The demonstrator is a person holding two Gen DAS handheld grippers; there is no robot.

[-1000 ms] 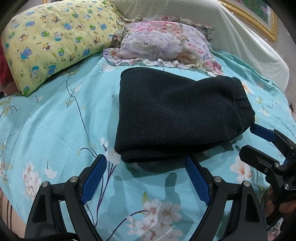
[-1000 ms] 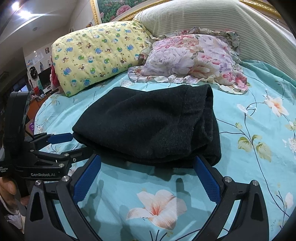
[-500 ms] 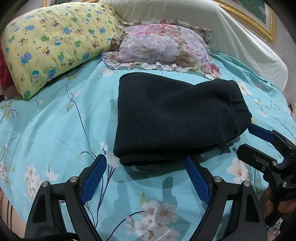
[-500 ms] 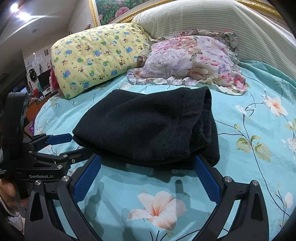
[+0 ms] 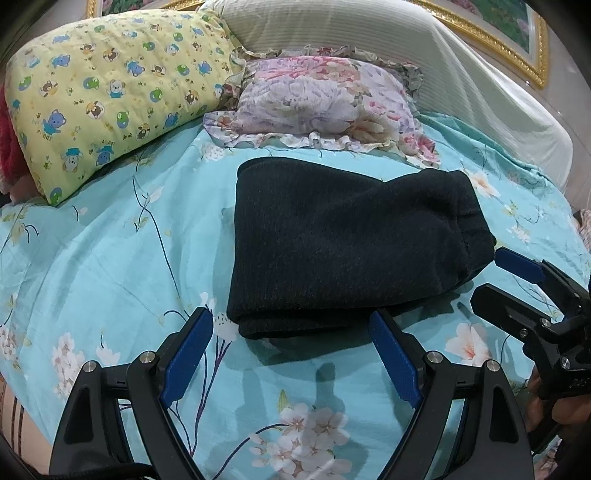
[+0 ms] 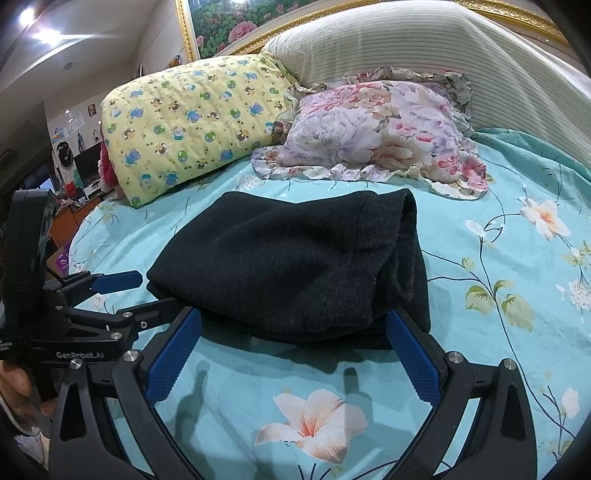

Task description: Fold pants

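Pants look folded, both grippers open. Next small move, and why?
Probably back both grippers off. The black pants already lie as a compact folded bundle on the floral bedsheet. The left gripper and the right gripper are open, empty and short of its near edge. One optional tidy: the layers at the right end look uneven.

Both views are evenly lit and sharp at centre. A bright ceiling lamp [image 6: 40,35] glares at eleven o'clock in the right wrist view. Soft shadows fall on the turquoise floral bedsheet [image 5: 110,258] beneath the folded black knit pants [image 5: 343,243] (whose weave nearly vanishes in darkness). Fisheye bending and black vignetting mark every corner.
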